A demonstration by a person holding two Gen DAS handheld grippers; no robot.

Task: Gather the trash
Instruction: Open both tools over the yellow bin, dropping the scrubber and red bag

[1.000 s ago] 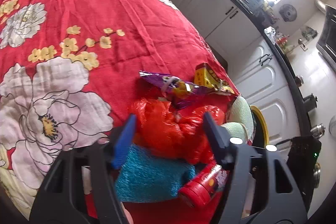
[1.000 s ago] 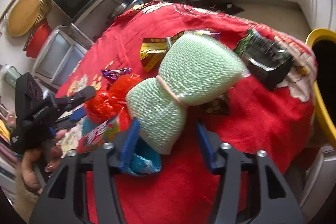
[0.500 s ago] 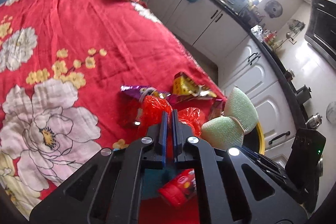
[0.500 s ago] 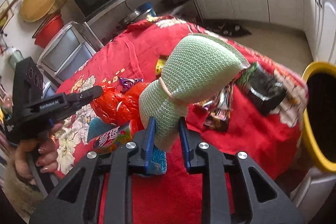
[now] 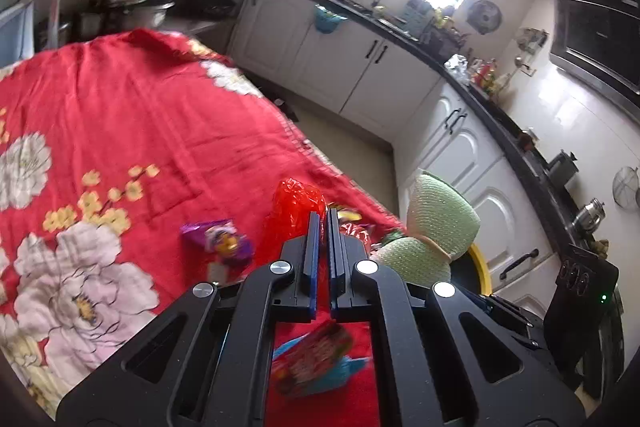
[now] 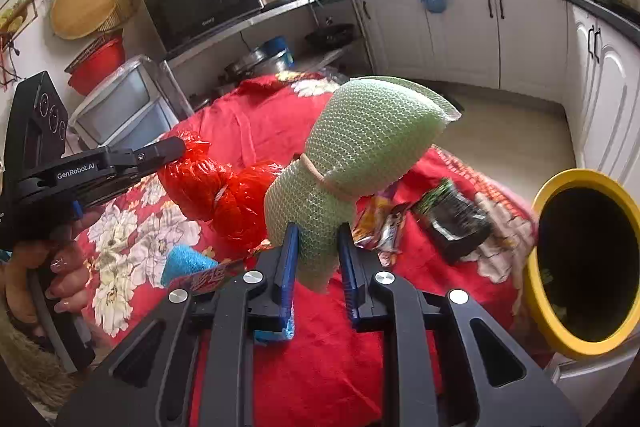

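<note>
Two bundles aloft: green mesh bundle (image 6: 362, 163) clamped in right gripper (image 6: 318, 259), long axis tilted up-right; red plastic bundle (image 6: 224, 193) pinched by left gripper (image 5: 320, 247).

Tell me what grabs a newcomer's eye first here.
The right gripper holds up a pale green mesh bundle over the red flowered tablecloth. Beside it, the left gripper pinches a red plastic bag. A yellow-rimmed bin gapes at the table's right edge.
</note>
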